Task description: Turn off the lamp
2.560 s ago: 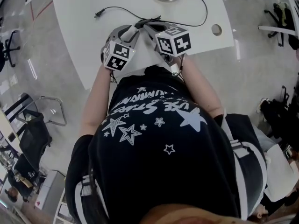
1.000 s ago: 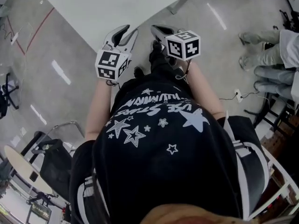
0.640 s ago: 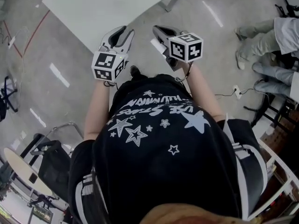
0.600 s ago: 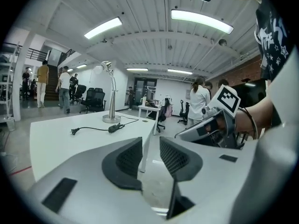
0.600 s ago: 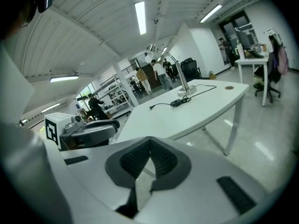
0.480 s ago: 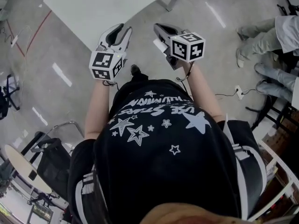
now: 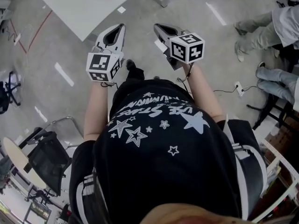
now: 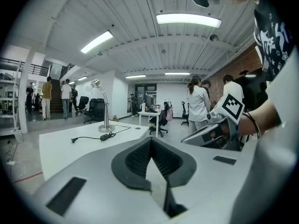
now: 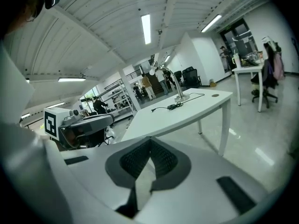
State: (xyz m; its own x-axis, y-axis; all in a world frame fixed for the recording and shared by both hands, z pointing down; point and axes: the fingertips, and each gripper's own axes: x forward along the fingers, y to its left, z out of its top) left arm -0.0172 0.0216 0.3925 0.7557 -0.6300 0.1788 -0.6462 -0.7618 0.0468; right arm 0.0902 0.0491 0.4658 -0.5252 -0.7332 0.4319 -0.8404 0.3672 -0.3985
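The silver desk lamp (image 8: 102, 107) stands at the far end of the white table (image 8: 70, 146), its black cord and plug (image 8: 91, 137) lying beside the base. From the right gripper view the lamp (image 9: 172, 82) is small and distant; whether it is lit I cannot tell. In the head view only a corner of the table (image 7: 93, 3) shows, with no lamp on it. My left gripper (image 7: 119, 28) is shut and empty, held over the floor, well short of the table. My right gripper (image 7: 158, 28) hangs beside it, also shut with nothing between its jaws.
Seated people's legs (image 7: 261, 31) are at the right, with a floor socket and cable (image 7: 237, 88) near them. A black office chair (image 7: 46, 158) stands at the lower left. Standing people (image 8: 198, 104) and more desks (image 9: 247, 70) fill the room beyond.
The table has slid up and out of the head view as I back away from it. The left gripper's jaws, open before, have closed. Both grippers stay side by side.
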